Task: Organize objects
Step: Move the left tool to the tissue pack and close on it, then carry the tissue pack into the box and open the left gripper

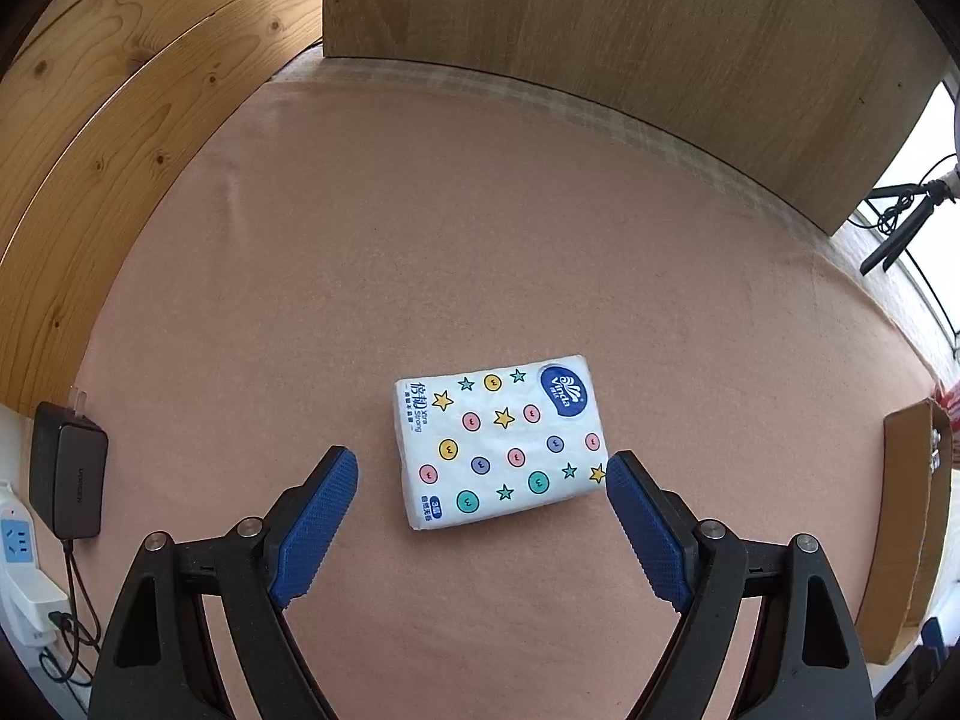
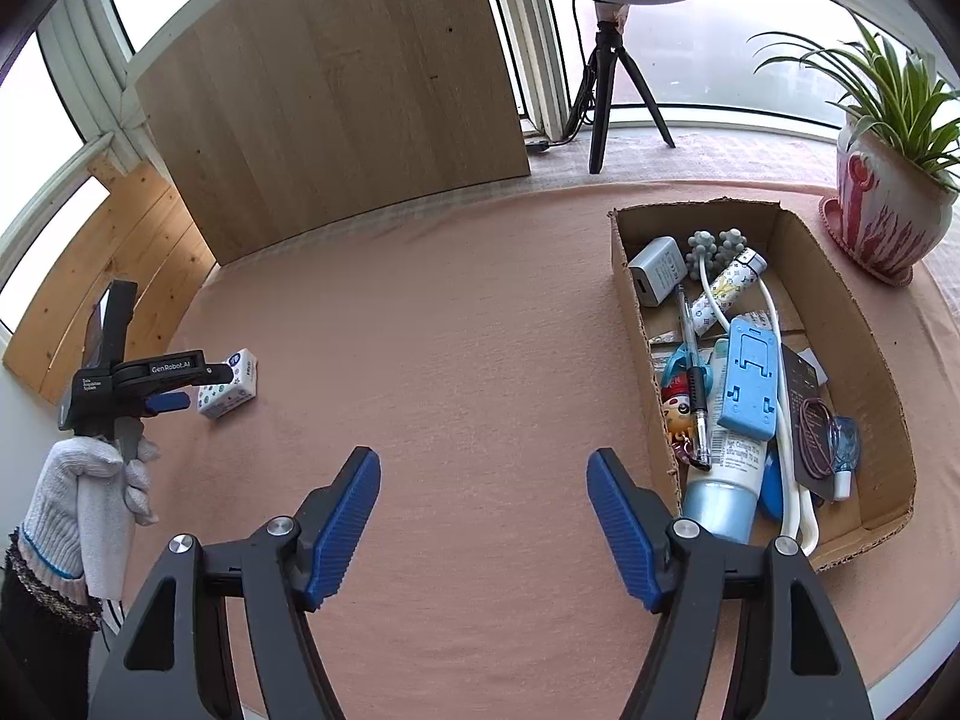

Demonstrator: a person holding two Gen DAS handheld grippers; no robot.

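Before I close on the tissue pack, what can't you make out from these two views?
- Cardboard box bottom layer: right wrist view, hidden under piled items.
- Tissue pack underside and small print: left wrist view, too small.
- Cardboard box contents: left wrist view, cut off by the frame edge.

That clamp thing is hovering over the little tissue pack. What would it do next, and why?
Probably ease the left hand-held gripper forward and close on the tissue pack. It is open, nothing held, and the pack lies alone on the cloth, partly between its fingers. The cardboard box already holds the other items.
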